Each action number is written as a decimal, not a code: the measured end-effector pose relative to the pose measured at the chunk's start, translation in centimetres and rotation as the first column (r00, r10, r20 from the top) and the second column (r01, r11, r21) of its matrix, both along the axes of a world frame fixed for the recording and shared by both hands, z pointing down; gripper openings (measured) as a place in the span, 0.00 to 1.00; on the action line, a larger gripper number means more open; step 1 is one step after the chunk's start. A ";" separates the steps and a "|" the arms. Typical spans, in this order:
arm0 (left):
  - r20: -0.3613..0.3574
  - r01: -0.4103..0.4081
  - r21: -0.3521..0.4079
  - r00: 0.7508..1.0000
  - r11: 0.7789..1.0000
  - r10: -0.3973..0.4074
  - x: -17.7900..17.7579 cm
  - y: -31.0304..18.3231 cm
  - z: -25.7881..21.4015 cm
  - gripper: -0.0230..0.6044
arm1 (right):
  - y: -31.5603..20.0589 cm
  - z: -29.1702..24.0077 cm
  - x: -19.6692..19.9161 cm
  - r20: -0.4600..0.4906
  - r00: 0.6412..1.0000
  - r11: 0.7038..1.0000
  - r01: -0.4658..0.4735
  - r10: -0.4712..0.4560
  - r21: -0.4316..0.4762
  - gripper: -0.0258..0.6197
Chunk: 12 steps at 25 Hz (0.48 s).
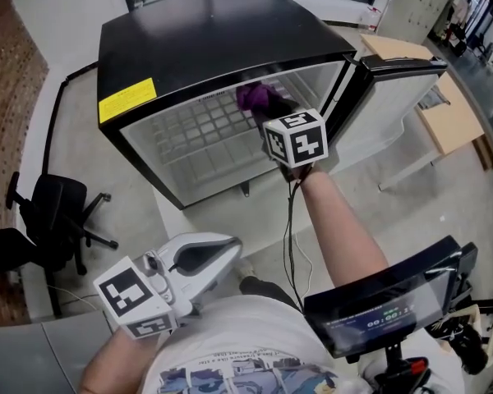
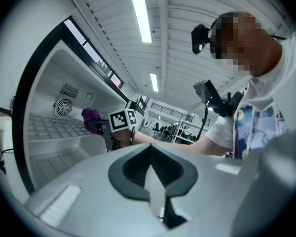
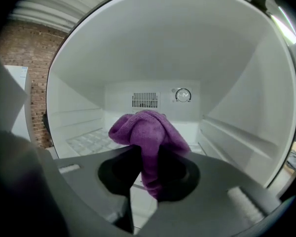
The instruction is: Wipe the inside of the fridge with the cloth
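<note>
The right arm (image 1: 338, 224) is bare and stretched forward, and the right gripper (image 1: 267, 105) at its end has the jaws closed on a bunched purple cloth (image 3: 147, 132), which stands up between them. The left gripper (image 1: 220, 253) is held low, close to the person's body, on a bent left arm (image 1: 107, 364). Its jaws point forward and are pressed together with nothing between them.

Fuzzy purple cloth (image 3: 148, 132); glossy black fridge (image 1: 214, 31), smooth white inside
</note>
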<state>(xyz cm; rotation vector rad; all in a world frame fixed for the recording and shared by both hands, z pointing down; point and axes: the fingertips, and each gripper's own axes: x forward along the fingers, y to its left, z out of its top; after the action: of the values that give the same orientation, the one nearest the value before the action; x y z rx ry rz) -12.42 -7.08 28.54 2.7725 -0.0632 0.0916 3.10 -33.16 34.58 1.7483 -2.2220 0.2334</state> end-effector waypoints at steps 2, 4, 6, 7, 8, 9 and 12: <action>-0.001 0.012 -0.003 1.000 1.000 -0.012 -0.5 0.2 0.0 0.05 | 0.0 0.0 -1.1 0.005 1.000 1.000 0.017 -0.017 -0.003 0.16; 0.000 0.023 -0.005 1.000 1.000 -0.023 -1.1 0.4 0.1 0.05 | 0.1 0.0 -2.5 0.014 0.999 0.999 0.037 -0.037 -0.003 0.16; 0.003 0.032 -0.002 0.999 0.999 -0.032 -1.7 0.6 0.1 0.05 | 0.1 0.0 -4.0 0.022 0.998 0.998 0.059 -0.059 -0.002 0.16; 0.004 0.034 0.000 0.999 0.999 -0.034 -1.9 0.8 0.1 0.05 | 0.1 0.0 -4.7 0.026 0.997 0.998 0.069 -0.069 -0.002 0.16; 0.005 0.037 0.003 0.999 0.999 -0.037 -2.2 0.9 0.1 0.05 | 0.1 0.0 -5.4 0.028 0.997 0.997 0.079 -0.079 -0.002 0.16; 0.005 0.041 0.004 0.999 0.999 -0.041 -2.4 1.0 0.1 0.05 | 0.1 0.1 -6.1 0.029 0.996 0.996 0.087 -0.087 -0.001 0.16; 0.009 0.065 0.002 0.998 0.998 -0.065 -3.5 1.2 0.2 0.05 | 0.1 0.4 -8.4 0.033 0.992 0.993 0.119 -0.119 -0.002 0.16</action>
<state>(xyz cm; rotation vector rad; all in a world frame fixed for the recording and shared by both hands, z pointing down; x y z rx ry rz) -15.93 -5.85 28.72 2.7693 -0.1553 0.0876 -5.33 -33.01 34.95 1.6146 -2.3374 0.2411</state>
